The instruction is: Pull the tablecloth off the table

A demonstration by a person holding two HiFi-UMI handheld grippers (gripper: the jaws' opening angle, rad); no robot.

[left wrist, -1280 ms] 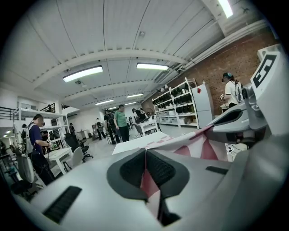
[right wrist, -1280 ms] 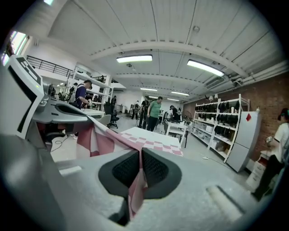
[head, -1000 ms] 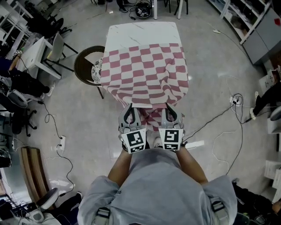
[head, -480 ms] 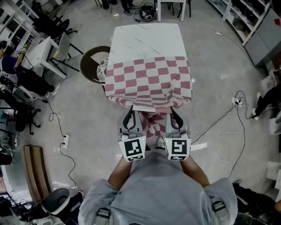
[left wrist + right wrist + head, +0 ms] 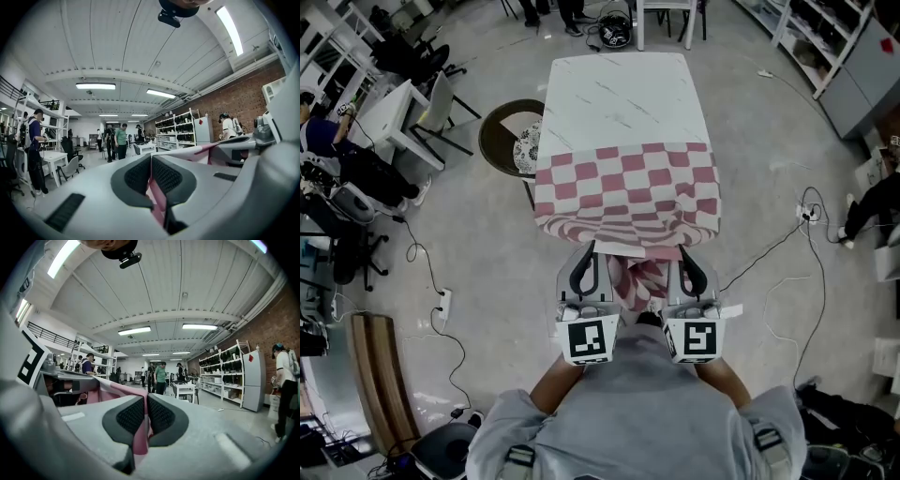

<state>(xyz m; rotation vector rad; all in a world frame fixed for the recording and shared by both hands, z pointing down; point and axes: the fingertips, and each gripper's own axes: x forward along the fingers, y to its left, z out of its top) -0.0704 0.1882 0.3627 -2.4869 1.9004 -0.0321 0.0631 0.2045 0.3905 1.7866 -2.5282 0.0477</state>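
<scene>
The white marbled bench point(image 5: 619, 94) shows its top toward 12 o'clock; a pink-checked tablecloth point(image 5: 623, 187) covers its 6 o'clock part, drooping over that edge.

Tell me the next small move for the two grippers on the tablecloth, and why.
Probably pull both back toward the body together, evenly, with jaws shut. The left gripper and right gripper each pinch the tablecloth where it drapes off the near end of the table. The cloth covers roughly the near half of the top; the far half is bare.
</scene>
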